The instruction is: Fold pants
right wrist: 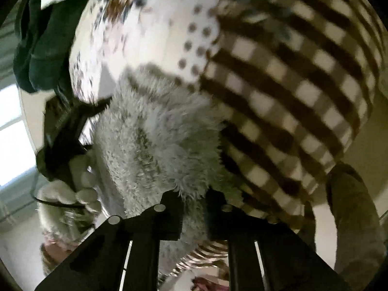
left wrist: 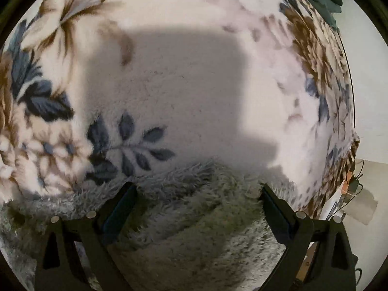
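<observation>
Grey fuzzy pants, floral blanket

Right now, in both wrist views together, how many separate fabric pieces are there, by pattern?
Fluffy grey pants: 1
Floral fleece blanket: 1
Brown checked fabric: 1
Dark green cloth: 1
Total: 4

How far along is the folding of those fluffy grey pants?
It looks early or midway. Done: the fluffy grey pants lie on the floral blanket; no finished fold shows. In hand: the right tongs are shut on the pants' fabric, while the left tongs are open over the pants, gripping nothing. Left: the left tongs need a grip, and the fold must be laid and flattened.
</observation>
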